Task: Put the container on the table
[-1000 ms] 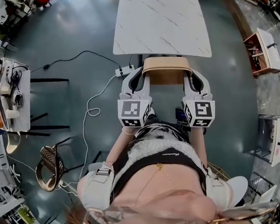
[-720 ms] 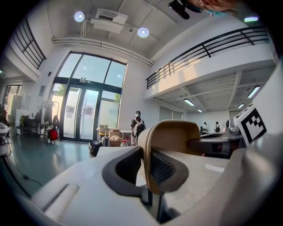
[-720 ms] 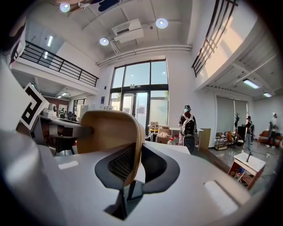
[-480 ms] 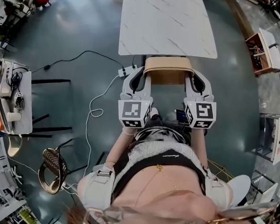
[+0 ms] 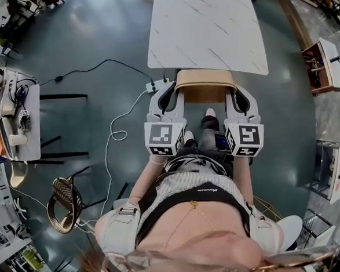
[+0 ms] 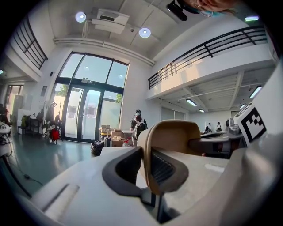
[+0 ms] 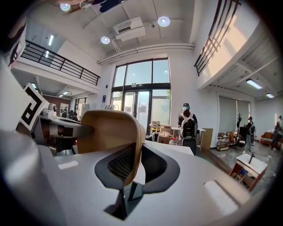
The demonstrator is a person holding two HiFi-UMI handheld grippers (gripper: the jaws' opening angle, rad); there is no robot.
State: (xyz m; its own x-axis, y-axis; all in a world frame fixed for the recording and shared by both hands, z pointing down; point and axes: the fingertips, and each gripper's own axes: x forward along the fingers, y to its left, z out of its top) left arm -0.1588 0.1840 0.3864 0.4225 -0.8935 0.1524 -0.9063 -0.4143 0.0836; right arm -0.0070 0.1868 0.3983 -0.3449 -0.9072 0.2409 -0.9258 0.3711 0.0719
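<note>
The container (image 5: 204,82) is not on the table (image 5: 206,25) yet. I hold it in the air, just short of the table's near edge. My left gripper (image 5: 168,98) pinches its left wall and my right gripper (image 5: 240,100) its right wall, jaws clamped on the rim. Both arms reach forward side by side, pointing slightly down. What's left, I judge, is to bring it over the tabletop, set it down and let go.

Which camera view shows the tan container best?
The head view: it shows almost the whole container from above, with the left tool and the right tool gripping its two ends. The left and right gripper views each show only one curved end wall, clamped between that tool's jaws.
</note>
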